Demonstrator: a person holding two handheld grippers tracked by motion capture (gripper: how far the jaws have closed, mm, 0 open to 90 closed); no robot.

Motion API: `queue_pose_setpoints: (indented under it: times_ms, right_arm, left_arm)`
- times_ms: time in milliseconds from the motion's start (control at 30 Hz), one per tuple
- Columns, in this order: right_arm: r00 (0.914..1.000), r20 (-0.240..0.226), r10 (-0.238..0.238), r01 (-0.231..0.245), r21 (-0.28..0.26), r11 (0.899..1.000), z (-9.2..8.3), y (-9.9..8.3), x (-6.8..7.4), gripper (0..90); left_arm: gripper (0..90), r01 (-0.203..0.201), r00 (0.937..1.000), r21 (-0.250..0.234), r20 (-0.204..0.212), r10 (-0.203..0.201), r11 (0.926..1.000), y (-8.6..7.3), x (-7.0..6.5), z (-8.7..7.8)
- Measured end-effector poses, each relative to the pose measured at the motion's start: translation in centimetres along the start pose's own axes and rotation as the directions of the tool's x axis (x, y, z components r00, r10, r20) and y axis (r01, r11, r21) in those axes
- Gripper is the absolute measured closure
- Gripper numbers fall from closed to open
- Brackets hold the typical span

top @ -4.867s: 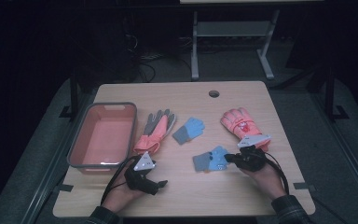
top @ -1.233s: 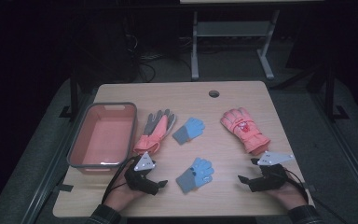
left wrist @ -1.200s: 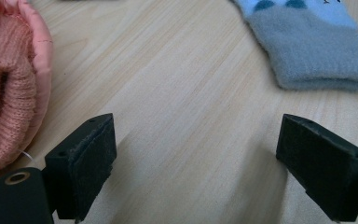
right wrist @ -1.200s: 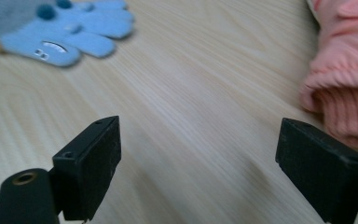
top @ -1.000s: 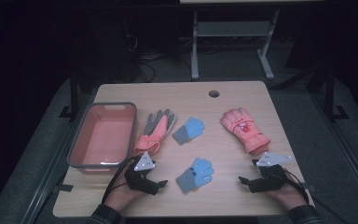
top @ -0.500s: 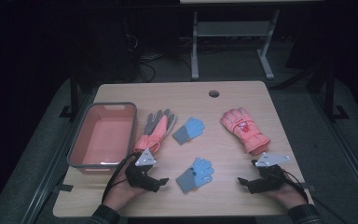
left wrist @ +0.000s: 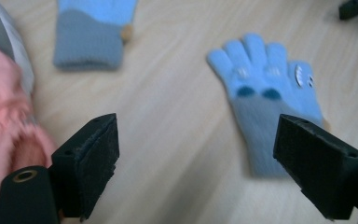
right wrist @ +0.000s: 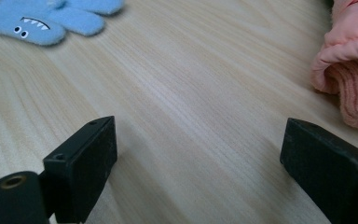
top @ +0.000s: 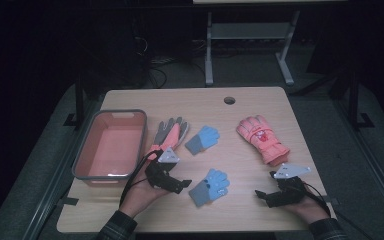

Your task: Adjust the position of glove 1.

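Note:
Two small blue knit gloves lie on the wooden table point(top: 230, 120): a near one point(top: 210, 186) with a monster face and a far one point(top: 202, 139). My left gripper point(top: 183, 185) stands open just left of the near blue glove point(left wrist: 270, 98), which lies ahead between its jaws, toward the right one. The left gripper point(left wrist: 200, 154) holds nothing. The far blue glove point(left wrist: 93, 32) lies beyond. My right gripper point(top: 262, 196) is open and empty at the front right; the right gripper point(right wrist: 200, 154) is over bare wood, with the near blue glove point(right wrist: 42, 18) far off to the left.
A pink bin point(top: 87, 160) stands at the table's left. An orange and grey glove point(top: 169, 134) lies beside it, close to my left hand. A pink padded glove point(top: 262, 139) lies at the right, its cuff point(right wrist: 349, 70) near my right gripper.
The near blue glove went from my right gripper's jaws to the table's front middle, and the right gripper drew back to the right. My left gripper has edged forward toward that glove.

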State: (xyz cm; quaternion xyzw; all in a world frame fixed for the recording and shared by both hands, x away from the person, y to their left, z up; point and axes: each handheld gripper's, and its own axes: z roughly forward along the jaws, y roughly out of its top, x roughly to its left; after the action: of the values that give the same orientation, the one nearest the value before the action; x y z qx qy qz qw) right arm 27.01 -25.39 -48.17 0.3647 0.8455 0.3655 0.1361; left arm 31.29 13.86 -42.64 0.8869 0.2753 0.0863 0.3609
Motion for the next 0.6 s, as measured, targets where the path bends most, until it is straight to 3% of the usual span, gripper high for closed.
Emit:
queue_pose_setpoints:
  times_ms: [367,600]
  right_arm:
    - [1.0,0.0,0.0,0.0,-0.001,1.0,0.0,0.0,0.0,10.3]
    - [1.0,0.0,0.0,0.0,-0.001,1.0,0.0,0.0,0.0,10.3]
  left_arm:
    - [19.5,-0.029,0.9987,-0.006,-0.042,0.029,0.9996,3.3,1.9,1.7]
    - [29.8,-0.044,0.9971,0.0,-0.063,0.043,0.9991,5.3,3.5,2.8]
